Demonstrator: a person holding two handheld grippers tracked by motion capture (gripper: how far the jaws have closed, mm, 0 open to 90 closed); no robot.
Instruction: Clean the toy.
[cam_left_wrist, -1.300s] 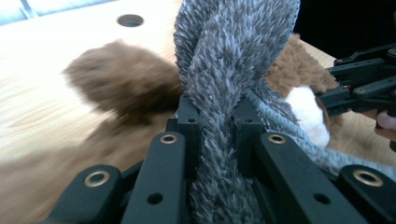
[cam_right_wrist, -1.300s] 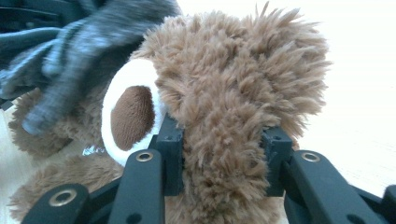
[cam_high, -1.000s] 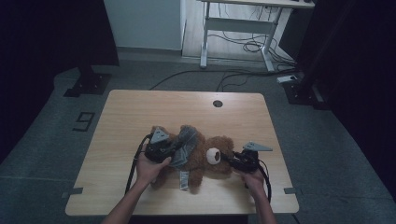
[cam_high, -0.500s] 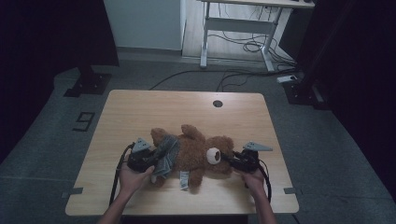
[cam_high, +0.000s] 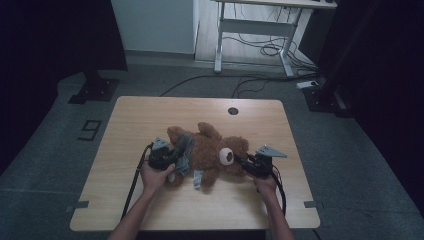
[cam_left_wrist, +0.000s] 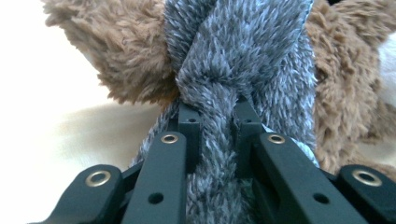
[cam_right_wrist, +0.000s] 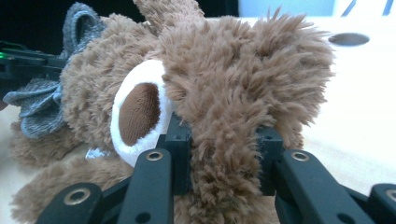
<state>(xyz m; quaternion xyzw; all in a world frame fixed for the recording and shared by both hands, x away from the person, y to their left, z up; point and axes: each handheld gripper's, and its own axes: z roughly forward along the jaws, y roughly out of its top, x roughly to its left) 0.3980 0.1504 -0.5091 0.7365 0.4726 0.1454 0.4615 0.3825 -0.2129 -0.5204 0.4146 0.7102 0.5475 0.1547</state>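
Mid-undressing, looks like; teddy bear (cam_high: 212, 152) lying on its side in the middle of the table (cam_high: 150, 112), grey knit garment (cam_high: 182, 150) bunched round its legs; left tool (cam_left_wrist: 215, 100) clamped tight on a twisted fold of that garment — right tool (cam_right_wrist: 219, 140) just been closing, pinching the head fur; next up, probably: hold the head steady, pull the knit clear off the feet.

Bear (cam_high: 212, 152) lies on table (cam_high: 150, 112), w/ scarf (cam_high: 184, 150) at its left.
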